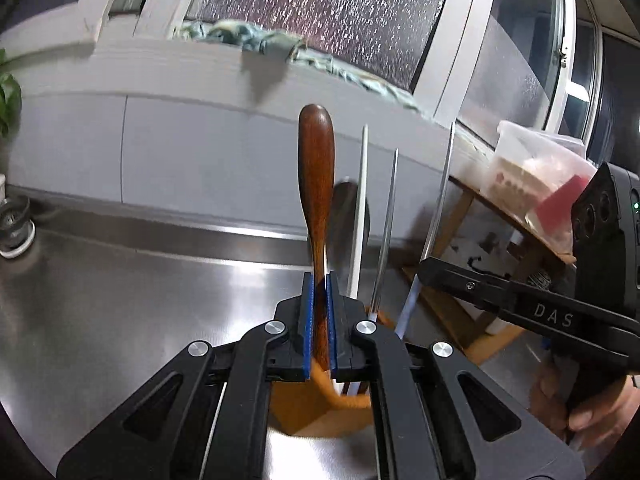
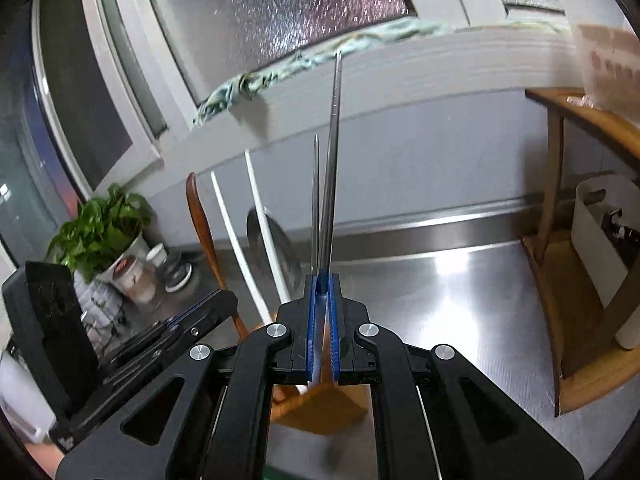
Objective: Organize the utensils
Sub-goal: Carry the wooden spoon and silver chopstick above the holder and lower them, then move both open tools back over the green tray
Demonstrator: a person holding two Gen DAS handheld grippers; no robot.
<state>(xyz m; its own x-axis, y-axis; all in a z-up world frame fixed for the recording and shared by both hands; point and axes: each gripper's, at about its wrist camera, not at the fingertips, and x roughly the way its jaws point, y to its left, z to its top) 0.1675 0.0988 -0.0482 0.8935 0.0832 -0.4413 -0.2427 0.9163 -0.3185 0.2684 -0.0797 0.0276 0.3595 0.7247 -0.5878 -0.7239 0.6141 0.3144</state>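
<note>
Over the brushed steel counter (image 1: 120, 300), my left gripper (image 1: 320, 300) pinches a smooth dark wooden spoon handle (image 1: 316, 184), upright above the wooden utensil holder (image 1: 316, 404) beside white chopsticks (image 1: 360, 216). Only the right wrist view shows a leafy potted plant (image 2: 100, 232) and a white bin (image 2: 600, 248). My right gripper (image 2: 323, 304) is pressed onto thin, tapered metal chopsticks (image 2: 330, 184) standing in the same holder.

- Left gripper (image 1: 319, 292): fingers (image 1: 307, 320) pinched together on a wooden spoon handle (image 1: 316, 168).
- Right gripper (image 2: 323, 292): fingers (image 2: 311, 320) clamped on metal chopsticks (image 2: 326, 200) pointing straight ahead of them.
</note>
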